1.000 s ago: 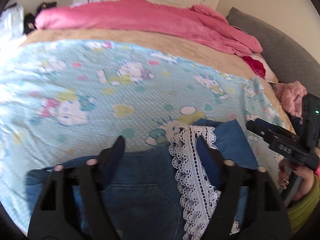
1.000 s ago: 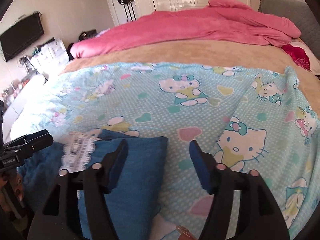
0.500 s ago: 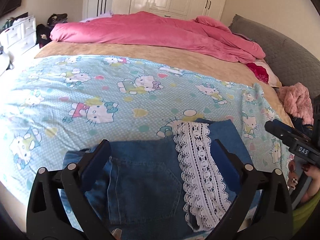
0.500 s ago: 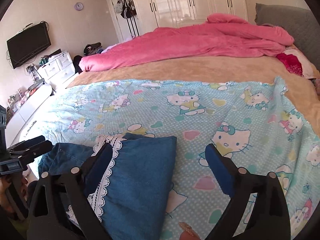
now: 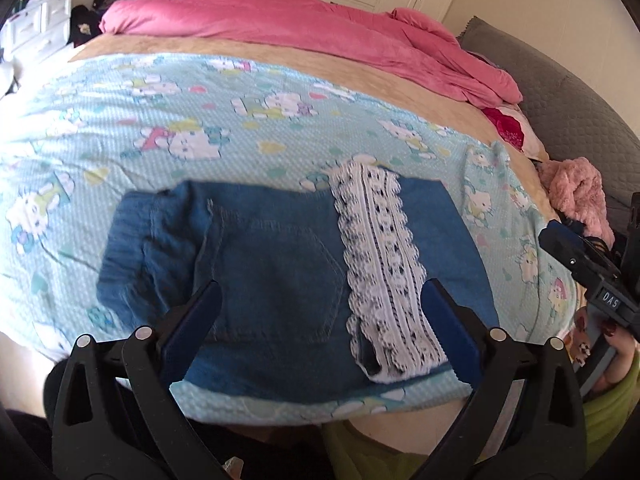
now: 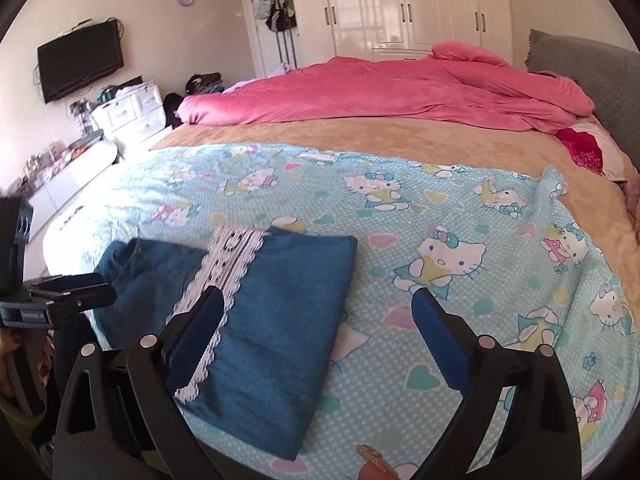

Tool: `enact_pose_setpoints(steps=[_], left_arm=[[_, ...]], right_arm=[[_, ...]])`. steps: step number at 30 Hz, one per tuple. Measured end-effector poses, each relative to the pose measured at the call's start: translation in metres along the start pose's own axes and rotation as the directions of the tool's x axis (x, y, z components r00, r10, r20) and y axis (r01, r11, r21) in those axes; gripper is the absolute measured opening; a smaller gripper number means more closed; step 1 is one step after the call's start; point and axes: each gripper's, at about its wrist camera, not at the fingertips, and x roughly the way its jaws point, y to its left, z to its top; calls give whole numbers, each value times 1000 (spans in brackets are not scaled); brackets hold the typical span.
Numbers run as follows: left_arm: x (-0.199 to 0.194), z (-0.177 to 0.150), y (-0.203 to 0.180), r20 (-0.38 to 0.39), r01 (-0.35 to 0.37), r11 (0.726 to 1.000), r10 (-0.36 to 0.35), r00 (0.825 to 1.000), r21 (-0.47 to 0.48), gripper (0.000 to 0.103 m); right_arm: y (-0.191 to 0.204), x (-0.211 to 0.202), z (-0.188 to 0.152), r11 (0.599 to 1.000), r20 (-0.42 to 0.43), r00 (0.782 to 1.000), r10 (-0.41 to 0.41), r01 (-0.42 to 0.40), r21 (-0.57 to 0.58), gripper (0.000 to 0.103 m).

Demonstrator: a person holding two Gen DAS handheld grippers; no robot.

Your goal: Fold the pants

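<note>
The blue denim pants (image 5: 276, 264) lie folded into a compact rectangle on the light blue cartoon-cat sheet (image 5: 160, 120), near the bed's front edge. A white lace trim (image 5: 384, 264) runs across the folded stack. They also show in the right wrist view (image 6: 276, 320), with the lace (image 6: 224, 276) on the left part. My left gripper (image 5: 320, 300) is open and empty, held above and in front of the pants. My right gripper (image 6: 318, 308) is open and empty, over the pants' right edge. The right gripper also shows at the right of the left wrist view (image 5: 584, 264); the left gripper shows at the left of the right wrist view (image 6: 60, 296).
A pink duvet (image 6: 380, 92) lies bunched across the far side of the bed on a tan blanket (image 6: 360, 136). A grey headboard (image 5: 568, 108) stands at the right, with a pink fluffy garment (image 5: 576, 192) beside it. White drawers (image 6: 128, 112), a wall TV (image 6: 80, 60) and wardrobes (image 6: 400, 4) stand beyond.
Both grippers have drawn back and up from the folded pants, and their jaws have opened wider. The pants lie still on the sheet.
</note>
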Motion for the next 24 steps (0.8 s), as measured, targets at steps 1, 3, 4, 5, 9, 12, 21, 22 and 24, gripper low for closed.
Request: enact_pose_setpoints(steps=[1,3,4,5,9,12,21,22,24], left_arm=[[1,-4,-1,-10,4,1000,-4,1000,-3,93],[3,-11,-2,-29,12,1000,-12,1000,-13,93],[5,-14,-4,-40,23,1000,-23,999,-19,93],[6,-17,-5,-50,35,999,-36,998,-22,93],[18,-29,-13,-95,77,997,-78,992,-15,93],[30,-36,-20,-126,63,998,-63,990,-8,93],[56,-40,-39,-136,39,999,-38,990,2,57],[59,-42,-44,-152,59,998,-53,987,37,15],[57,-44,-49,-149,47,996,-35,988,82,14]], right_arm=[[3,0,-5,1000,-4,1000,-2,2,-20,94],[10,3,-13,999,-15,1000,-10,9,-52,94],[13,5,-18,997,-26,1000,-16,14,-69,94],[15,8,-23,997,-38,999,-16,13,-80,94],[16,23,-41,997,-91,996,-12,5,-82,94],[12,35,-53,998,-131,991,-15,7,-62,94],[5,44,-67,999,-168,986,-9,4,-33,94],[4,42,-67,1000,-163,987,-9,5,-26,94],[2,39,-66,1000,-157,988,-5,2,-20,94]])
